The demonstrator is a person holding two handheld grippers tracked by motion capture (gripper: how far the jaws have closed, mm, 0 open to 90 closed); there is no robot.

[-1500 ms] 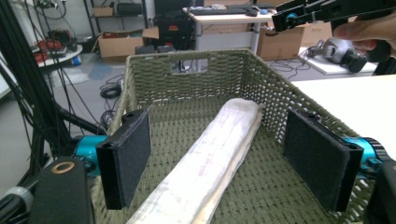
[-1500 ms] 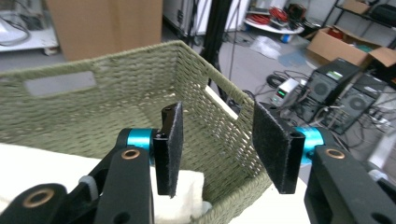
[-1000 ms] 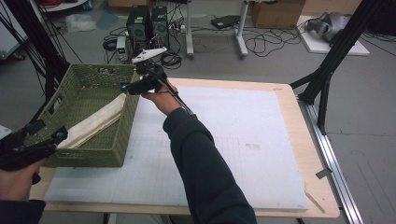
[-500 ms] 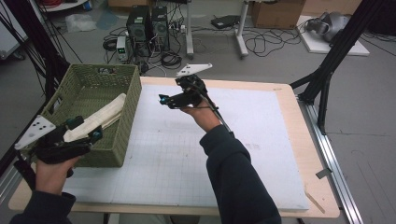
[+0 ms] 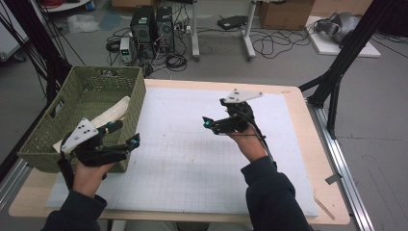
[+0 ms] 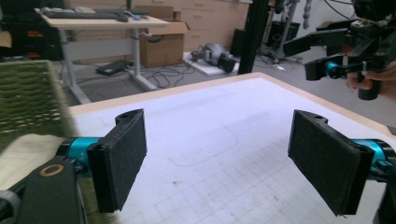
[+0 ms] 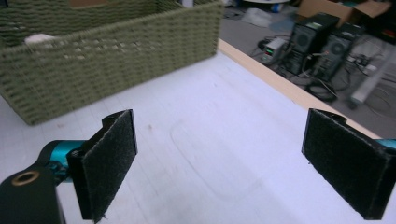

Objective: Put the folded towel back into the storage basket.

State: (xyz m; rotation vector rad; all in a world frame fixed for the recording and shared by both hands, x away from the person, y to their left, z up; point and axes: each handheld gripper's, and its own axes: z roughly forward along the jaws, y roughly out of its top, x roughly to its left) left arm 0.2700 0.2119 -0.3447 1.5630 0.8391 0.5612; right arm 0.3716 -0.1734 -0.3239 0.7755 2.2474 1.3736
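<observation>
Cloth, cream and folded, lies in the green basket propped over its near rim, both hand-held grippers, left and right, empty with jaws apart; risk: it could slide out if nudged.

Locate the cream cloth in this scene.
In the high view, the cream cloth lies inside the green basket at the table's left, just beyond the left gripper.

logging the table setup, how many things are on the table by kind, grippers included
woven green basket: 1
cream folded cloth in the basket: 1
white mat on the table: 1
handheld grippers: 2, left gripper and right gripper, both open and empty
total: 5
</observation>
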